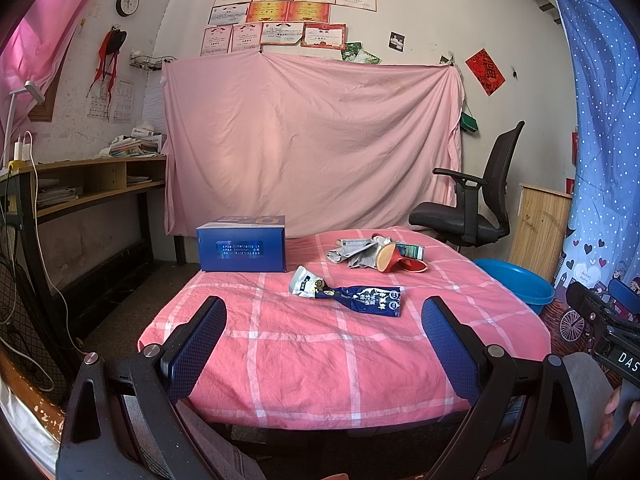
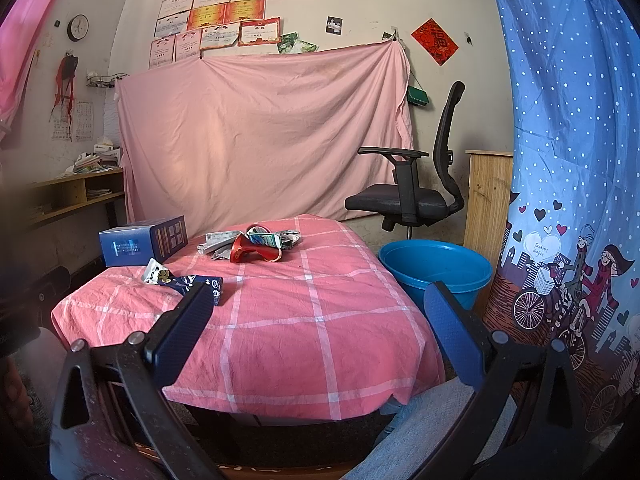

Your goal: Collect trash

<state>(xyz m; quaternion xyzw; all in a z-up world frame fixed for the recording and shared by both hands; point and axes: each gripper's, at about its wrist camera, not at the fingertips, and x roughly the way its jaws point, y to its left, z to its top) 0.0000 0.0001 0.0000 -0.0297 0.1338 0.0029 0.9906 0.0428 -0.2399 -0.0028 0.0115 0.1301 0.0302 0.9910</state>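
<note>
Pink checked tablecloth (image 1: 320, 360) holds a blue wrapper (image 1: 360, 298) ahead of both grippers' spread, empty fingers (image 1: 192, 344)

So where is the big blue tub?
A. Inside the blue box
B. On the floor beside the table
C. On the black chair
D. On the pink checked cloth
B. The blue tub sits on the floor, next to the table edge, in front of the chair.

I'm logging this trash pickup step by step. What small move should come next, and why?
Probably ease the left gripper forward over the crumpled dark-blue foil wrapper. Both grippers are open and empty, and this wrapper lies nearest on the pink checked tablecloth, straight ahead of the left fingers.
</note>
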